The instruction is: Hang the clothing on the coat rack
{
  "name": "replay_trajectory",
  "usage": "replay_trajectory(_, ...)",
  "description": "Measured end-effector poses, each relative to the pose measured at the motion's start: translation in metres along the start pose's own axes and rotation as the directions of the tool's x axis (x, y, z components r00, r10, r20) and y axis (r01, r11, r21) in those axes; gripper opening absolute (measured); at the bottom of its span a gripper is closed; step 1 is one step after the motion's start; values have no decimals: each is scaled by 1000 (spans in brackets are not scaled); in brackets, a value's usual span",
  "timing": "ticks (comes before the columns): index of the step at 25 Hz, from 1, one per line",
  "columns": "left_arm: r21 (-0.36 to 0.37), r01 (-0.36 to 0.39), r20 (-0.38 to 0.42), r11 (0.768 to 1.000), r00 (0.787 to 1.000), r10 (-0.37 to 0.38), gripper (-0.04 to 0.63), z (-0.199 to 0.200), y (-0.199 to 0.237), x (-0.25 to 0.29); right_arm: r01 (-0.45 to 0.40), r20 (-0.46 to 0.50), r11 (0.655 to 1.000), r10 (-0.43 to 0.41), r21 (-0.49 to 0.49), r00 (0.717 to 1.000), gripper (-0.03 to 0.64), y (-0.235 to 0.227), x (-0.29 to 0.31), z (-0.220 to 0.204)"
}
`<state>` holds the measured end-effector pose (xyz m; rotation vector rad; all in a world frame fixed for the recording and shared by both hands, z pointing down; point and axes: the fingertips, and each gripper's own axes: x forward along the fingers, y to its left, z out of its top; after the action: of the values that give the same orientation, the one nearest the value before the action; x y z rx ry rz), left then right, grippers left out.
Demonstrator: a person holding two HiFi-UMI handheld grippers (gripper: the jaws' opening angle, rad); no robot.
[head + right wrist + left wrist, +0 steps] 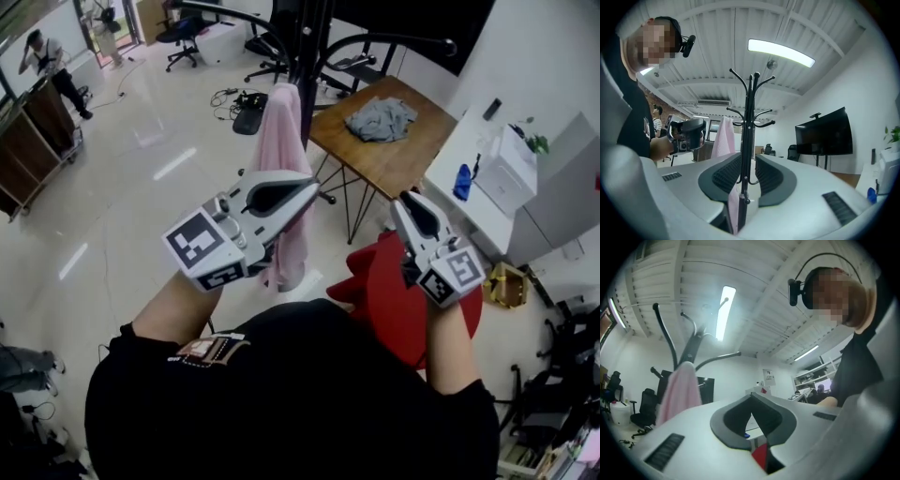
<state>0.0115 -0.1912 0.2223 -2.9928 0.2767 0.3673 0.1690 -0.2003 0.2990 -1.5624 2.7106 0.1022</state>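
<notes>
The black coat rack (309,47) stands ahead of me with a pink garment (281,131) hanging from one arm. A grey garment (380,119) lies crumpled on the wooden table (412,155) to the rack's right. My left gripper (309,192) is held in front of the pink garment, shut and empty; its tips meet (751,399), with the pink garment (677,390) off to their left. My right gripper (405,202) is open and empty. Between its parted jaws (748,161) shows the rack's pole (750,122), and the pink garment (723,138) hangs beside it.
Something red (394,291), a seat or cloth, sits low by my right arm. A white cabinet (487,202) with a box and a blue bottle (462,183) lines the right wall. Office chairs (183,37) stand behind the rack. Far left, a person (47,66) stands by a brown cart (33,141).
</notes>
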Motion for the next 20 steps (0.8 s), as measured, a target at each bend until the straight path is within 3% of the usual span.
replay_trajectory(2,-19,16,-13,1000,1000,-17,2,-11,-24,27,36,-23,999,-36,-6,999,86,-8,-35,-6)
replay_trajectory(6,-128,101,-48,987,993,-108,2,-54,-74,86,142,-68,990,-141,12,988,53,-33,-117,-24)
replay_trajectory(11,-201,184,-99,962,973,-207,2,-129,-125,169,293,-123,951,-281,96,952,0,-73,-222,-66)
replay_trajectory(15,-268,229,-204,936,936,-288,2,-202,-164,213,413,-162,892,-387,182,908,0,-90,-287,-111)
replay_trajectory(20,-348,282,-275,894,881,-384,2,-265,-209,237,512,-219,832,-470,213,855,0,-89,-329,-148)
